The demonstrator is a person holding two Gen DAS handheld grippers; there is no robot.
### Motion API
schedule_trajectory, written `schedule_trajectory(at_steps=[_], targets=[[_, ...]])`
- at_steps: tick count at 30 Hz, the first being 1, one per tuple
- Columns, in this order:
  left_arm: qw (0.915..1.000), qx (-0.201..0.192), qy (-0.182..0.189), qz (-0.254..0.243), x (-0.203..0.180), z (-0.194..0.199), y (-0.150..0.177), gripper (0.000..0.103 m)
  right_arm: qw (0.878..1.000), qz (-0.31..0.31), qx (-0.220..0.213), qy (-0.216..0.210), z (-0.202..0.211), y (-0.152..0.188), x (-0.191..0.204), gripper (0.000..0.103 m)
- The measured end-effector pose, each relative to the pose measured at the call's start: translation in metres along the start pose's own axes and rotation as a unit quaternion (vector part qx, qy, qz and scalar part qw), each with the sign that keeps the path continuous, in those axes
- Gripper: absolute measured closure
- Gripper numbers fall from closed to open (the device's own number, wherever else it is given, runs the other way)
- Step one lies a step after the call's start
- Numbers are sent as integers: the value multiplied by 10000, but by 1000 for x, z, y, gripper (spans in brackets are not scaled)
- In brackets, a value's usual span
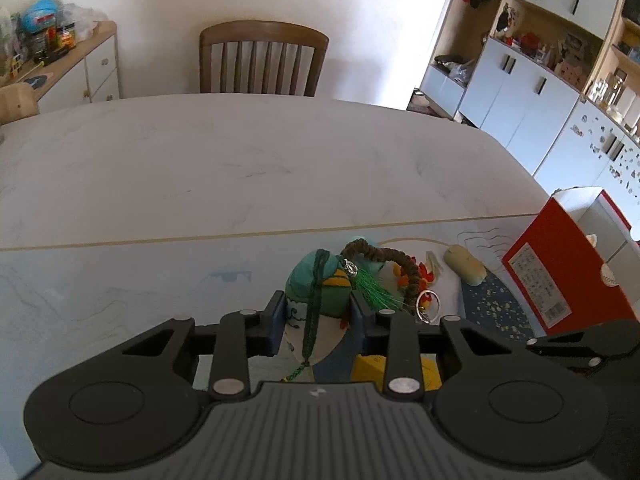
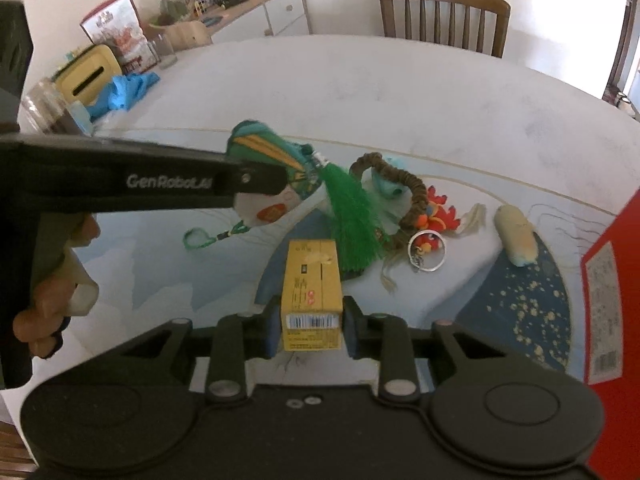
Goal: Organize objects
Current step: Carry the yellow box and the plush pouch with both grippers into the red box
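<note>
Both tools loaded, poised above the mat. I have my left tool (image 1: 318, 322) clamped on a green and teal embroidered fabric pouch (image 1: 320, 284), its pads pressed against the pouch's two sides. A dark green cord runs down the front of the pouch and a bright green tassel (image 2: 352, 220) trails from it on the right. My right tool (image 2: 311, 326) is clamped on the near end of a small yellow cardboard carton (image 2: 312, 280), barcode end towards the camera. Whether the carton's far end is clear of the tabletop (image 1: 240, 160) I cannot tell.

On the pale blue printed mat (image 1: 100, 288) lie, to the right of the pouch, a brown braided loop with a metal ring (image 2: 426, 250), a red and orange tasselled charm (image 2: 438, 210), and further right a beige oblong cushion-like piece (image 2: 514, 234). A red cardboard box (image 1: 560, 272) stands at the far right, seemingly the receiving container.

To do this step well, I judge that I should lift the pouch high enough for tassel and cord to clear the braided loop, since the tassel overlaps it. I should keep the carton level, hold the two tools apart, and bring one item at a time to the box.
</note>
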State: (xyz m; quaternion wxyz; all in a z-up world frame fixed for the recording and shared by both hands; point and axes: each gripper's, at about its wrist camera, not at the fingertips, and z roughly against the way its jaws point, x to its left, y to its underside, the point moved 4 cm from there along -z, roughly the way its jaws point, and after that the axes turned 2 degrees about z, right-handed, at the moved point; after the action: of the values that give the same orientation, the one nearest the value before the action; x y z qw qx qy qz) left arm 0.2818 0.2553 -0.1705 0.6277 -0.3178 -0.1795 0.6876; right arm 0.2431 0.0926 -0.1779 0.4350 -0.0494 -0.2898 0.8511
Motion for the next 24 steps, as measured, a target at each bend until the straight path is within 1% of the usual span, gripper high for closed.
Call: schedule_trajectory(at_steps=[7,12,18,24], targets=[[9996,-64,70,272,-5,29,4,71,9996,18,-262,-69,33,2,-4,75],[9989,-136,194,406,-18,51,5,71,9987,-79,-502,-72,60,5,-14,75],[9983,-243,382,361,-48,73,2,71,9963,-287,-809,27,98,14,-36,75],[9972,-342,622,227,-89,86,-7,71,9914,-563,-1151,268,138,25,-72,75]])
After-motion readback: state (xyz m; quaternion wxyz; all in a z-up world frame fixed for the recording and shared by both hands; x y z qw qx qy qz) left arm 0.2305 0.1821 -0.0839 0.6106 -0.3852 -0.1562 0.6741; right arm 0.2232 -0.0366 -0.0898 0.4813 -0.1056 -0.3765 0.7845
